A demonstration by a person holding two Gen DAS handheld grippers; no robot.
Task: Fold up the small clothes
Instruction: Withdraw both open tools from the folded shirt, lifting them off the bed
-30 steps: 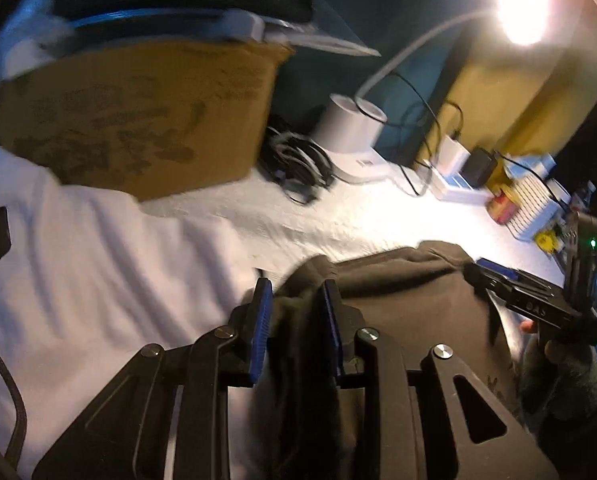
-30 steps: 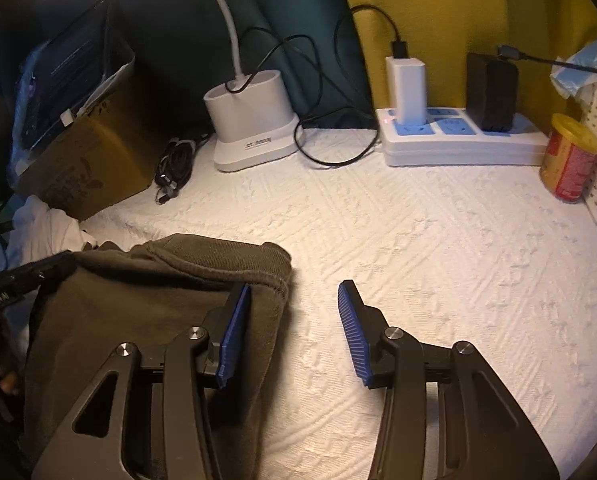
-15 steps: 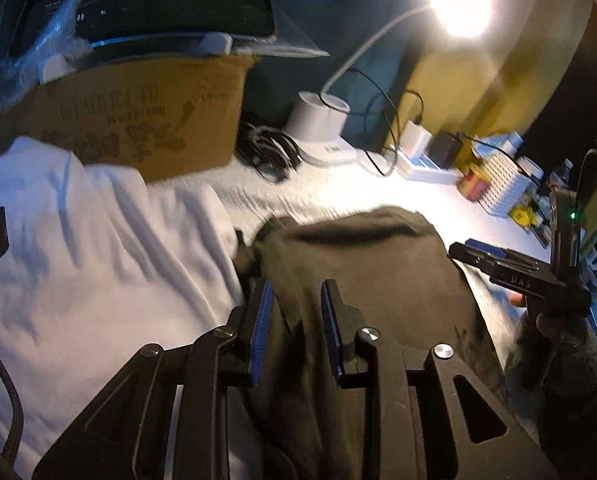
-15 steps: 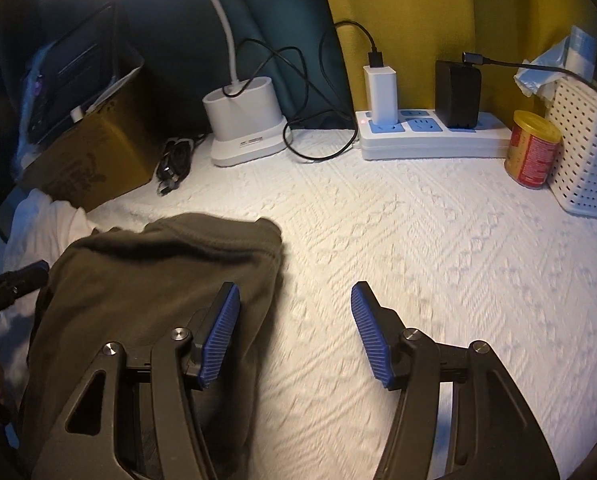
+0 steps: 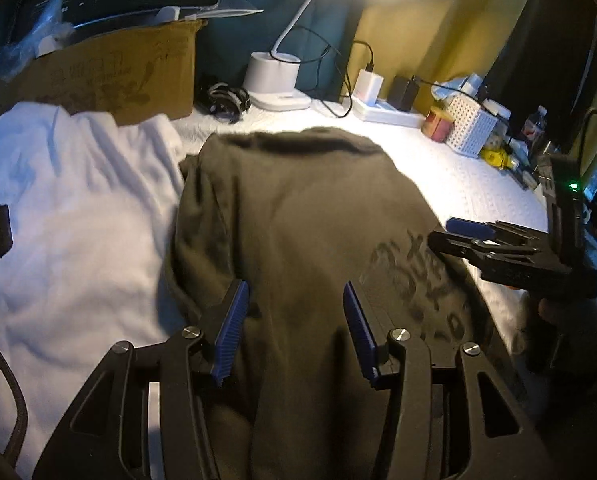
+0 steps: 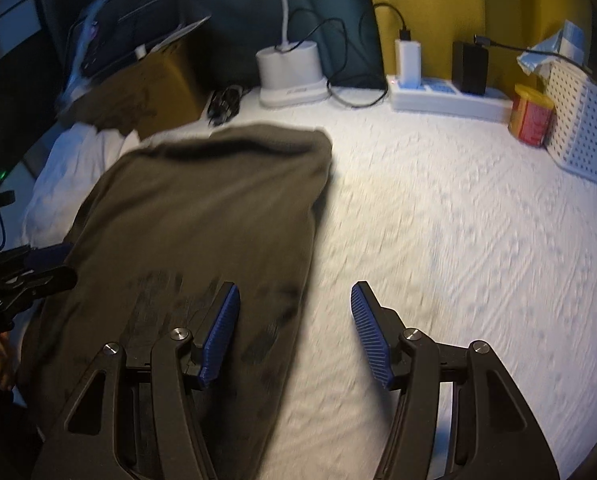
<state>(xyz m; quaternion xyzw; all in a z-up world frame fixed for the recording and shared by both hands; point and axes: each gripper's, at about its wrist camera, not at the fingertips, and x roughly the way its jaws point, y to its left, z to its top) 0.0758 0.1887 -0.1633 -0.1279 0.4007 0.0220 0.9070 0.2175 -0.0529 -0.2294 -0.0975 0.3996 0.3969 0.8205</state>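
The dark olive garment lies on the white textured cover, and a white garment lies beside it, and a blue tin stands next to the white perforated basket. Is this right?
Not quite: the tin is red with a yellow lid, as the right wrist view shows. The dark olive garment does lie on the white textured cover, the white garment beside it, the tin next to the white perforated basket.

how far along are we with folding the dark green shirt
Done: the dark green shirt lies as a narrow folded panel on the white bedspread, print side up. In hand: nothing gripped. The left tool is opening over the cloth, its pads apart and not pinching; the right tool is open at the shirt's right edge. Left: probably another fold lengthwise, then the white garment beside it, which is still crumpled.
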